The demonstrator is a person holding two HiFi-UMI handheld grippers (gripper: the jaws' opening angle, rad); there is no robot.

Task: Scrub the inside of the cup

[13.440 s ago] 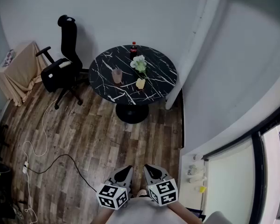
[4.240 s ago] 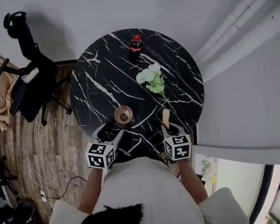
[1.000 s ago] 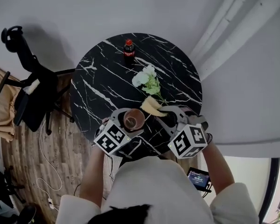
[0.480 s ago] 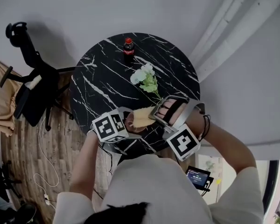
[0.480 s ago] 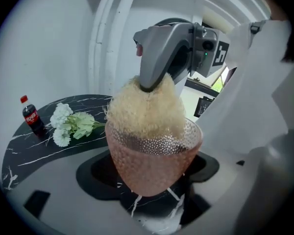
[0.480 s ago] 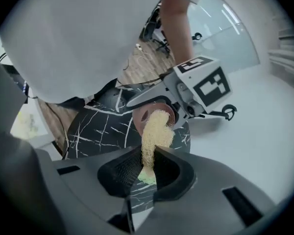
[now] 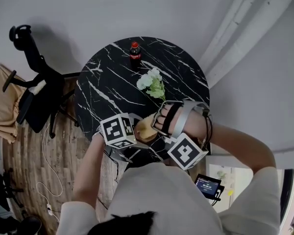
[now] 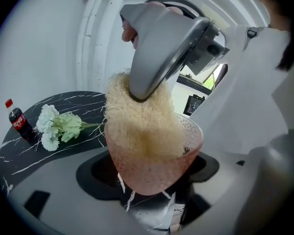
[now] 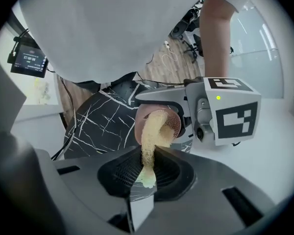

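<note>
While clamped in left tongs [image 8: 149, 199], cup [image 8: 157, 170] around sponge [image 8: 142, 126] pinched by right tongs [image 9: 144, 177].

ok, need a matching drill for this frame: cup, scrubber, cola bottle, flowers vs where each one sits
Things:
1. pink cup
2. yellow fibre scrubber
3. cola bottle
4. white flowers

Places:
A. lying flat on the marble table
B. held in the left claw
C. upright near the table's far edge
D. gripped by the right claw, pushed into the cup

Pairs: 1-B, 2-D, 3-C, 4-A
</note>
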